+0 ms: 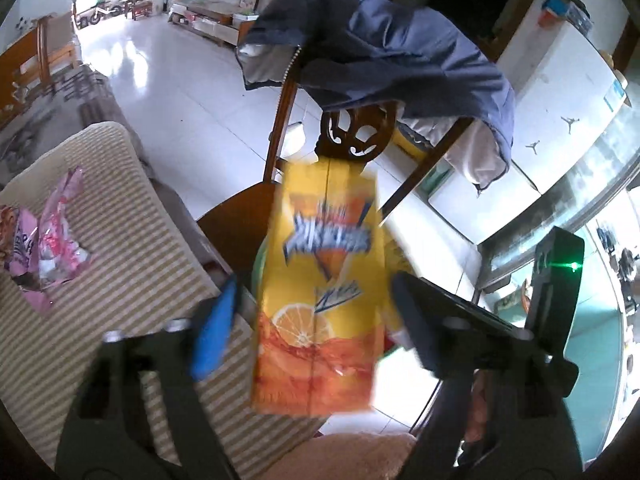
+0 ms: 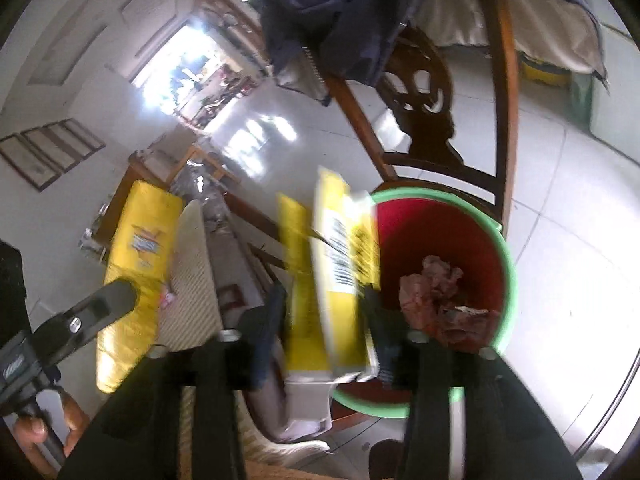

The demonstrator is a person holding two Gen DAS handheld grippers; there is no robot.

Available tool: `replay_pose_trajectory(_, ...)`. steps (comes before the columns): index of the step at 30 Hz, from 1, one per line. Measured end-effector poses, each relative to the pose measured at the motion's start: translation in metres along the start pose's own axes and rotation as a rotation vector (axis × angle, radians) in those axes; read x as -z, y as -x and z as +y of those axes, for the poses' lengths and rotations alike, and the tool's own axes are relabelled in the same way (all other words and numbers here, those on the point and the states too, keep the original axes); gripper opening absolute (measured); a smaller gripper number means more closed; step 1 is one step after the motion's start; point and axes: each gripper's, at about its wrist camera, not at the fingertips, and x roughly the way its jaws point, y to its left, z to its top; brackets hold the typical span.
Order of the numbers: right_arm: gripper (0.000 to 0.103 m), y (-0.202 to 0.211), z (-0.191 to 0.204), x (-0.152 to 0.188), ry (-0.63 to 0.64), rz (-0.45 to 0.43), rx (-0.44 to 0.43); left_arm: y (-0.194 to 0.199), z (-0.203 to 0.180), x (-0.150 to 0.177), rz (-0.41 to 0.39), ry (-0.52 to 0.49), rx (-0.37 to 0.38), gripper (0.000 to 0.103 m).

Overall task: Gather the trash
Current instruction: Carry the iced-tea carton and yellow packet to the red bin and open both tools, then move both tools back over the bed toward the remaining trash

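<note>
In the left wrist view a yellow-orange drink carton [image 1: 320, 288] hangs blurred between the spread fingers of my left gripper [image 1: 316, 320], touching neither pad. In the right wrist view my right gripper [image 2: 324, 320] is shut on a yellow carton [image 2: 340, 276], held over the near rim of a red bin with a green rim [image 2: 508, 280]. Crumpled pinkish wrappers [image 2: 436, 300] lie inside the bin. The first carton also shows at the left of the right wrist view [image 2: 136, 272]. Pink wrappers [image 1: 48, 244] lie on the striped cushion [image 1: 132, 264].
A wooden chair [image 1: 356, 136] with a blue jacket [image 1: 380, 48] draped over its back stands behind the bin. White tiled floor [image 1: 192, 92] lies around it. A glass-topped counter [image 1: 580, 184] runs along the right.
</note>
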Motion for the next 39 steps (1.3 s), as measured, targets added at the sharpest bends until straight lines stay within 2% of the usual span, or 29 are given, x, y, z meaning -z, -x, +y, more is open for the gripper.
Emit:
replay_pose_trajectory(2,0.057,0.0,-0.003,0.0,-0.011,-0.004,0.015,-0.002,0.002,0.005,-0.009,-0.014,-0.012,0.082)
replay_pose_trajectory(5,0.06,-0.001,-0.002,0.001,-0.019,0.0,0.012,-0.003,0.015,0.013,-0.002,-0.002,-0.069,0.082)
replay_pose_trajectory(9,0.06,-0.003,0.019,0.003,-0.001,0.019,-0.029,0.013,0.067,0.028,-0.035,0.094,-0.18,0.083)
replay_pose_trajectory(12,0.062,-0.005,0.053,0.0,0.046,0.033,-0.098,0.029,0.112,0.035,-0.069,0.216,-0.257,0.084)
replay_pose_trajectory(14,0.07,-0.008,0.085,-0.002,0.116,0.046,-0.14,0.047,0.155,0.047,-0.096,0.345,-0.296,0.084)
replay_pose_trajectory(16,0.072,-0.015,0.12,0.0,0.201,0.075,-0.176,0.062,0.181,0.062,-0.115,0.415,-0.32,0.084)
replay_pose_trajectory(20,0.076,-0.042,0.187,0.004,0.377,0.149,-0.204,0.087,0.225,0.106,-0.109,0.479,-0.42,0.084)
replay_pose_trajectory(23,0.08,-0.079,0.233,0.007,0.449,0.195,-0.204,0.101,0.252,0.147,-0.1,0.541,-0.475,0.086)
replay_pose_trajectory(25,0.08,-0.109,0.257,0.008,0.438,0.241,-0.199,0.101,0.264,0.17,-0.092,0.59,-0.483,0.086)
replay_pose_trajectory(27,0.08,-0.138,0.283,0.013,0.46,0.265,-0.155,0.1,0.277,0.184,-0.076,0.657,-0.469,0.088)
replay_pose_trajectory(28,0.08,-0.15,0.299,0.019,0.516,0.262,-0.128,0.106,0.278,0.184,-0.115,0.657,-0.458,0.088)
replay_pose_trajectory(31,0.081,-0.177,0.337,0.041,0.682,0.262,-0.104,0.109,0.277,0.176,-0.132,0.639,-0.423,0.088)
replay_pose_trajectory(33,0.088,-0.193,0.356,0.057,0.754,0.263,-0.104,0.108,0.273,0.173,-0.136,0.62,-0.431,0.088)
replay_pose_trajectory(36,0.09,-0.213,0.369,0.075,0.817,0.251,-0.091,0.103,0.267,0.171,-0.12,0.614,-0.407,0.088)
replay_pose_trajectory(39,0.089,-0.234,0.375,0.093,0.851,0.278,-0.076,0.103,0.271,0.172,-0.124,0.637,-0.389,0.088)
